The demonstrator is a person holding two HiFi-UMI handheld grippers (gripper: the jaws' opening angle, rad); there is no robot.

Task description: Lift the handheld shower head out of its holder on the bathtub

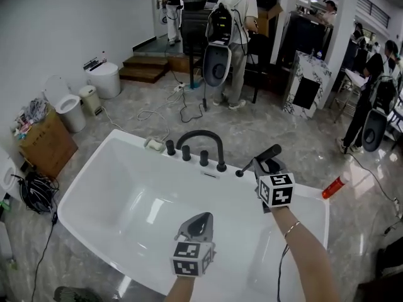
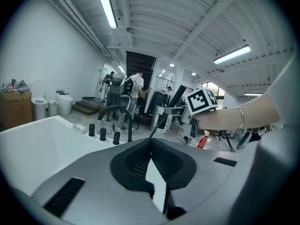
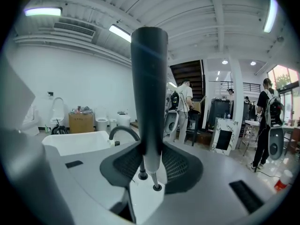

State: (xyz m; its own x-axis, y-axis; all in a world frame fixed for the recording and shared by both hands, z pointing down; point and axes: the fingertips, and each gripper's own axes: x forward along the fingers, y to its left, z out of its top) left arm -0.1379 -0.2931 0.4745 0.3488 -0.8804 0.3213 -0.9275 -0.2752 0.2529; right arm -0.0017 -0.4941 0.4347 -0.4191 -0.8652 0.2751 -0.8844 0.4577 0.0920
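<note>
- The right gripper [image 3: 149, 162] has its jaws pressed tight on the lower part of the black handheld shower head [image 3: 149, 88], which stands upright.
- A thin hose goes from its lower end down to the holder [image 1: 239, 173] on the bathtub [image 1: 94, 181] rim.
- The left gripper [image 2: 151, 142] has its jaws together and empty, over the tub.
</note>
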